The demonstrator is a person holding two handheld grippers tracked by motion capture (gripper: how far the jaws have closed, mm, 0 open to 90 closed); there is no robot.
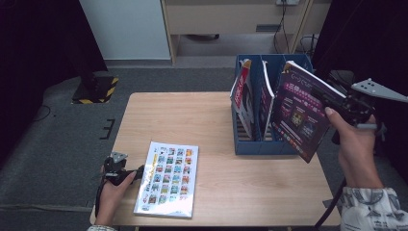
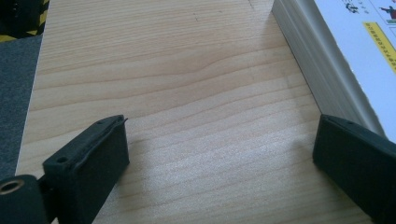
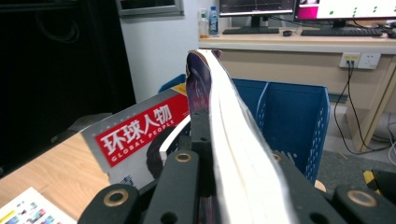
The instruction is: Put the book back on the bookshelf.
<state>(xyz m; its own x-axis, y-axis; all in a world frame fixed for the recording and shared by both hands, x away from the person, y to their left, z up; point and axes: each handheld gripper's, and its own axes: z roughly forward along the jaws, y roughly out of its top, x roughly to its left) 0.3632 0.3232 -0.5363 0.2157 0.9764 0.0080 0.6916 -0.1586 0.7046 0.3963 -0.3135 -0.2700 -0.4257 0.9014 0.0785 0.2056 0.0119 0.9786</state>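
Now my right gripper point(image 1: 337, 103) holds a purple magazine point(image 1: 300, 113) tight between its two jaws. From the right gripper view, the magazine's point(image 3: 233, 140) white page edges run straight up the middle, one black jaw on each side, pressed against it. From above, the magazine hangs tilted in the air, just in front of the blue file box point(image 1: 262, 144) and partly over its right end. Past my right jaws, to their left, I see a red and white magazine point(image 3: 140, 130) standing in the box, and the blue mesh wall point(image 3: 289, 121) sits to their right.

My left gripper point(image 1: 118, 171) rests low on the wooden table point(image 1: 226, 178). Its jaws stand wide apart with nothing but bare wood between them. A thick book point(image 2: 327, 60) with little colour pictures on its cover lies flat right beside my right-hand jaw. From above, that book point(image 1: 168, 178) lies just next to my left gripper.
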